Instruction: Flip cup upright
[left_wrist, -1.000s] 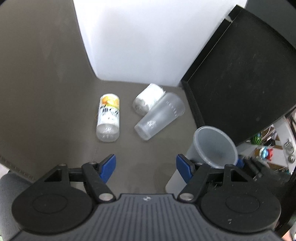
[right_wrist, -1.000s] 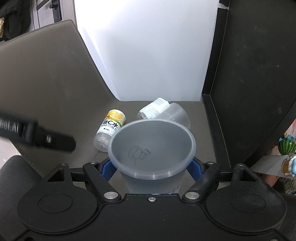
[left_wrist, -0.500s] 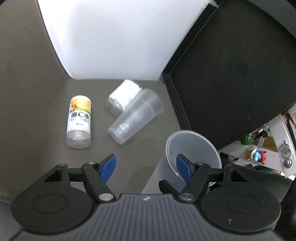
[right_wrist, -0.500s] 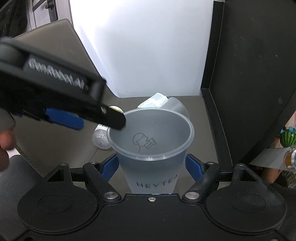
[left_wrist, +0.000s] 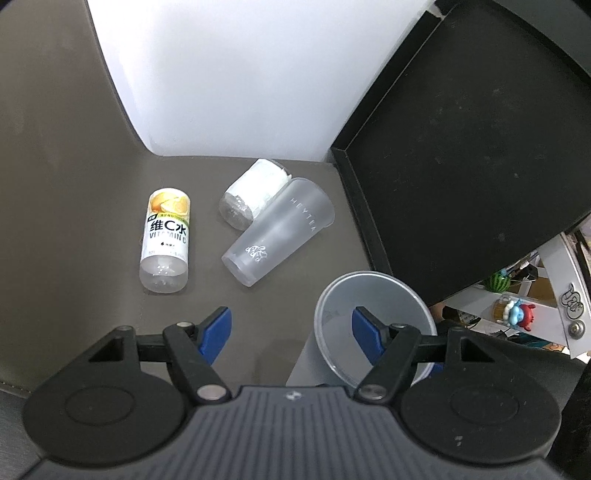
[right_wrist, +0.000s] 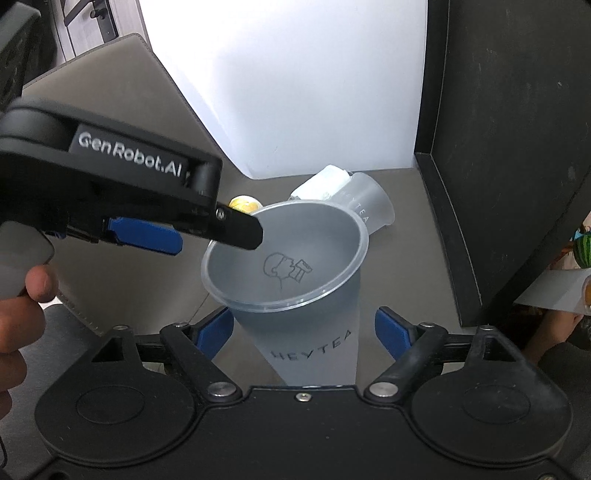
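Note:
A frosted HEYTEA cup (right_wrist: 306, 314) stands upright between the fingers of my right gripper (right_wrist: 304, 330), mouth up. The blue pads stand a little off its sides, so the gripper is open. The same cup (left_wrist: 373, 321) shows in the left wrist view at lower right, partly behind my left gripper's right finger. My left gripper (left_wrist: 291, 332) is open and empty above the grey mat; it also shows in the right wrist view (right_wrist: 147, 236), just left of the cup's rim. A second frosted cup (left_wrist: 280, 232) lies on its side farther back.
A vitamin C bottle (left_wrist: 166, 240) lies on the mat to the left. A white-labelled bottle (left_wrist: 255, 192) lies against the lying cup. A black panel (left_wrist: 461, 147) stands along the right, a white backdrop (left_wrist: 240, 74) at the back.
My right gripper's pads have opened away from the upright cup. My left gripper has swung in close to the cup's rim, then shifted slightly.

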